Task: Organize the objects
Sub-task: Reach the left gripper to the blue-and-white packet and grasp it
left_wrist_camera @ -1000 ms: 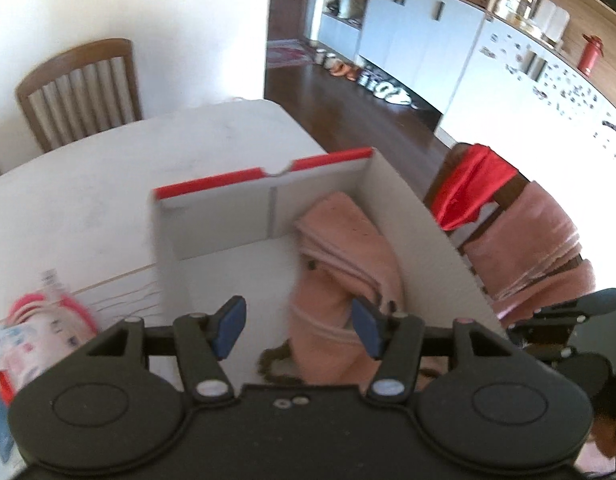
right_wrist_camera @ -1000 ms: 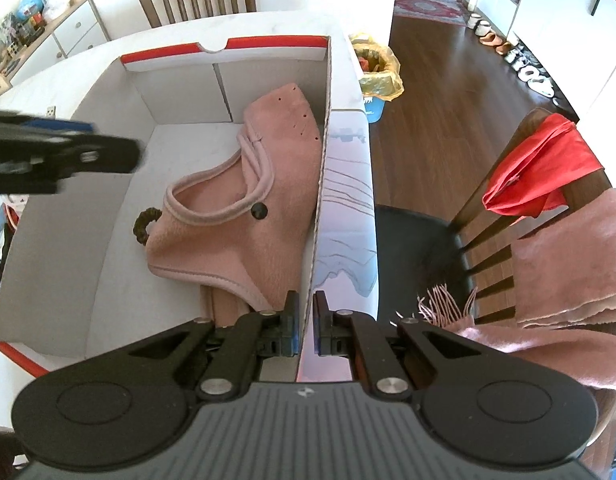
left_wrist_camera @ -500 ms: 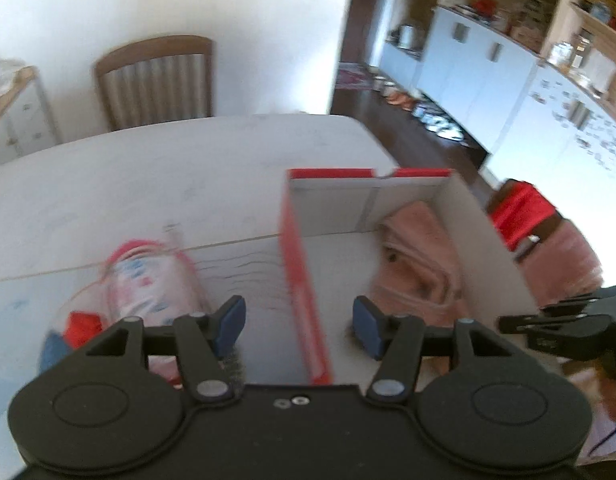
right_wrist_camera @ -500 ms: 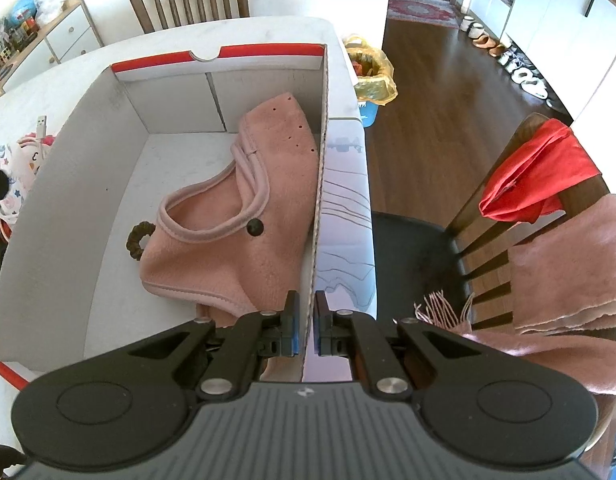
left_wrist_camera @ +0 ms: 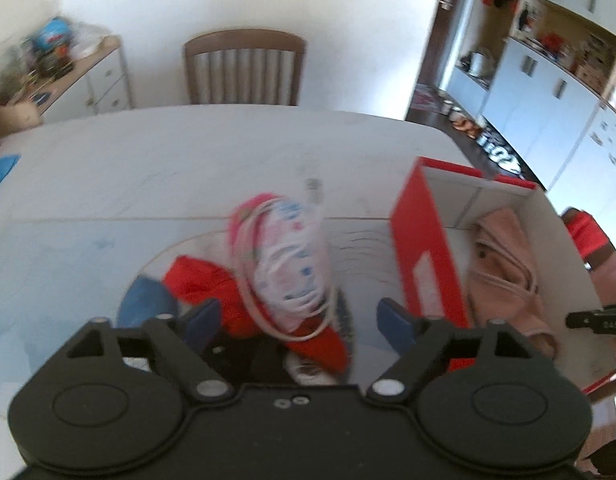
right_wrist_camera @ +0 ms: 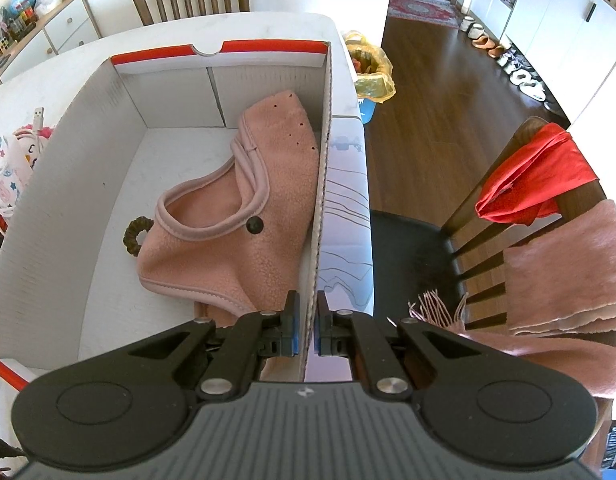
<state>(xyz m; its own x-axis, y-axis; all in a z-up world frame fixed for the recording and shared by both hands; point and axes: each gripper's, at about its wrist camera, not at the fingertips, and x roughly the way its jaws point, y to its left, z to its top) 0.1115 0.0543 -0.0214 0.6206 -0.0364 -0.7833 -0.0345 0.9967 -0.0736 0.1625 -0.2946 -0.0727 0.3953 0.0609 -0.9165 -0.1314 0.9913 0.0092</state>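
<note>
A red and white cardboard box [right_wrist_camera: 67, 184] stands on the table with a pink fleece garment [right_wrist_camera: 243, 216] and a brown hair tie [right_wrist_camera: 135, 236] inside. My right gripper [right_wrist_camera: 306, 320] is shut on the box's right wall near the front corner. My left gripper [left_wrist_camera: 297, 316] hangs over a pile left of the box [left_wrist_camera: 424, 256], its jaws opening wide. Between the spread fingers shows a white patterned pouch [left_wrist_camera: 287, 256] wound with a white cable, lying on a red cloth [left_wrist_camera: 203, 284] and a blue item [left_wrist_camera: 143, 300]. The pads touch none of them.
A pale table [left_wrist_camera: 147, 160] carries everything. A wooden chair [left_wrist_camera: 243, 68] stands at its far side, and a cluttered cabinet [left_wrist_camera: 87, 80] at the back left. To the right, another chair holds a red cloth [right_wrist_camera: 536, 176] and a pink scarf [right_wrist_camera: 568, 272]. A yellow-bagged bin [right_wrist_camera: 368, 68] sits on the floor.
My left gripper has swung left, from above the box's inside to above the pile beside it, and its jaws have spread wider. The right gripper has kept its grip on the box wall.
</note>
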